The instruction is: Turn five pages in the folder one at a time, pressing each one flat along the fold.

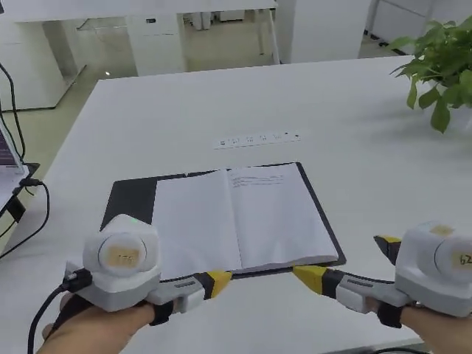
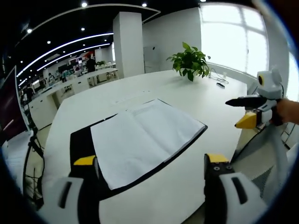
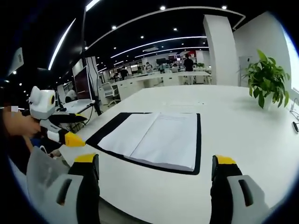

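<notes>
Black-covered folder (image 1: 228, 217) with white pages is seen lying open and flat on the white table (image 1: 354, 133), close to its near edge. Left gripper (image 2: 150, 159) is held just off the folder's near edge, jaws spread wide and unloaded. Right gripper (image 3: 155, 158) is held off the near right corner, likewise spread and unloaded. A green potted plant (image 1: 439, 66) is noted far right.

One folder (image 1: 221, 221) lies ahead of the jaws. There are two grippers, one left gripper (image 2: 151, 159) and one right gripper (image 3: 155, 159), with two jaws apiece. Farther beyond the jaws are one socket strip (image 1: 257, 139) and one potted plant (image 1: 439, 70).
</notes>
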Action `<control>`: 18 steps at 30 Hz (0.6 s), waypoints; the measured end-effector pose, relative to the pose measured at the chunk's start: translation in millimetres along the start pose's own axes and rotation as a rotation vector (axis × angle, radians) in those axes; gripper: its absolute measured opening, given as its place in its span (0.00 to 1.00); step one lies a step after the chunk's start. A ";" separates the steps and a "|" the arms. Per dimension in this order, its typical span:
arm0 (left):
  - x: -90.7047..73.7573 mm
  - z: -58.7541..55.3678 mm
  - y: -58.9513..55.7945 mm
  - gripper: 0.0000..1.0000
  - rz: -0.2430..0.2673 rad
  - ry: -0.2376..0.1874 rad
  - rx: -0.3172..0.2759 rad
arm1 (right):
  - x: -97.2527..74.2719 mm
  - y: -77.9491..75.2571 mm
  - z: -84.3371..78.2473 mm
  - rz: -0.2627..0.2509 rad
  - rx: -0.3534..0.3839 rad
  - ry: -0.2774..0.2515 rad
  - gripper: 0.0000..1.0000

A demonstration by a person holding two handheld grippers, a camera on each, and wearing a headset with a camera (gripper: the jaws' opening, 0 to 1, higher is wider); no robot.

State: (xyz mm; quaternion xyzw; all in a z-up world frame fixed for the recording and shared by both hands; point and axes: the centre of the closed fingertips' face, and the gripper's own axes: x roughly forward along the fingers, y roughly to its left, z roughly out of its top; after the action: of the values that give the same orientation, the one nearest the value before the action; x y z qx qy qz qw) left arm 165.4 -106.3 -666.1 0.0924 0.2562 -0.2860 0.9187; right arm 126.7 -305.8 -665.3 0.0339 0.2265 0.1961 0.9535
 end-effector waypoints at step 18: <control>61.2 16.7 -35.8 0.83 -0.106 0.021 0.115 | -3.6 2.0 4.1 -0.022 -0.017 -0.023 1.00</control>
State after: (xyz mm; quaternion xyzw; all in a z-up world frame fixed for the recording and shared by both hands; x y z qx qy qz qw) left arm 195.1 -170.2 -684.7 0.1342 0.2536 -0.3475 0.8927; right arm 124.9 -305.2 -659.8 0.0257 0.2144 0.1868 0.9584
